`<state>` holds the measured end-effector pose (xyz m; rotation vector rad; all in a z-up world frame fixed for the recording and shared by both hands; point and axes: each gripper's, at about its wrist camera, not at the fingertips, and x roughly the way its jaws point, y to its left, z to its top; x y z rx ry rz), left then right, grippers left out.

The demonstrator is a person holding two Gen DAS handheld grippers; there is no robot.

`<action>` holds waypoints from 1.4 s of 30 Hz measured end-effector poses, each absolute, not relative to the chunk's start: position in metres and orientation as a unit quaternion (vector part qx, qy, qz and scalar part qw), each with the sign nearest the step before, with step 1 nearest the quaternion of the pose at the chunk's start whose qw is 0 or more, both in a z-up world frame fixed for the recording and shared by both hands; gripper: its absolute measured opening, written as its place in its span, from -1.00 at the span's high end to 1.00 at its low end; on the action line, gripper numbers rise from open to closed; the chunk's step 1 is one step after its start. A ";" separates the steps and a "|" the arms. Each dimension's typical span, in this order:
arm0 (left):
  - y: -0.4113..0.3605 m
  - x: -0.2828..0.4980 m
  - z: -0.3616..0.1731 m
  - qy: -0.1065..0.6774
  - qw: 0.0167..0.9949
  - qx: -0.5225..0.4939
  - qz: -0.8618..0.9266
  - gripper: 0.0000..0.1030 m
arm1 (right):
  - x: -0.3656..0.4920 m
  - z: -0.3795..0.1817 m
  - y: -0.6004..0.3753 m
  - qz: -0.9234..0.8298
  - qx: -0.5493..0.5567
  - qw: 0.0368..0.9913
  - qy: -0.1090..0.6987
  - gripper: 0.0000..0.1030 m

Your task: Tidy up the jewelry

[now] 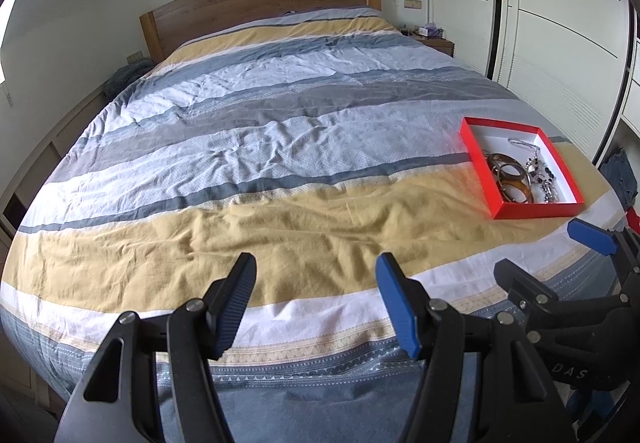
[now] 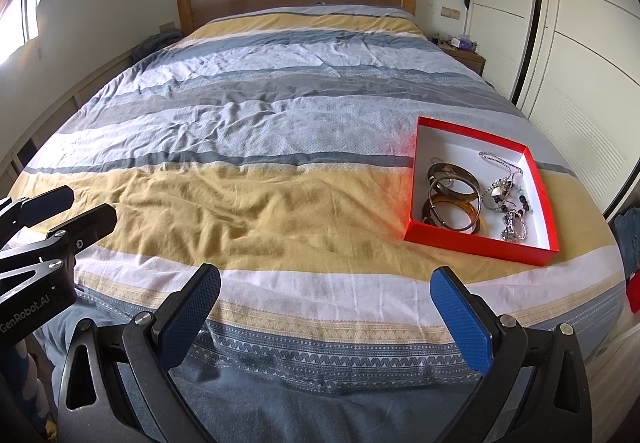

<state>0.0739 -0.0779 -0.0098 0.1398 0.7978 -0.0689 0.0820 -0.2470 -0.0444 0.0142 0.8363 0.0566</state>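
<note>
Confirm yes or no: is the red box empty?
No, the red box on the bed holds bangles and beaded chains.

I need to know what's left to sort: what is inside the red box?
Inside the red box: stacked brown bangles on the left, tangled beaded necklaces on the right. Anything beneath the pile is hidden.

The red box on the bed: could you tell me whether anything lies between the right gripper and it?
Nothing visible does. The right gripper is open and empty near the foot of the bed, and only bare bedspread separates it from the red box, which holds bangles and beaded jewelry.
</note>
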 end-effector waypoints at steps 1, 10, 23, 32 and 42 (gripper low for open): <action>-0.077 0.073 -0.010 0.388 0.918 0.069 -0.031 -0.17 | 0.082 -0.044 -0.247 0.029 0.007 0.913 0.406 -1.00; -0.078 0.068 -0.006 0.390 0.918 0.073 -0.025 -0.17 | 0.080 -0.043 -0.242 0.035 0.005 0.914 0.404 -1.00; -0.081 0.081 -0.020 0.405 0.911 0.069 -0.038 -0.17 | 0.085 -0.050 -0.247 0.021 -0.007 0.907 0.420 -1.00; -0.083 0.100 -0.032 0.414 0.906 0.071 -0.039 -0.17 | 0.104 -0.060 -0.246 0.019 -0.013 0.901 0.433 -1.00; -0.092 0.124 -0.048 0.425 0.901 0.077 -0.036 -0.17 | 0.128 -0.076 -0.250 0.025 -0.012 0.896 0.443 -1.00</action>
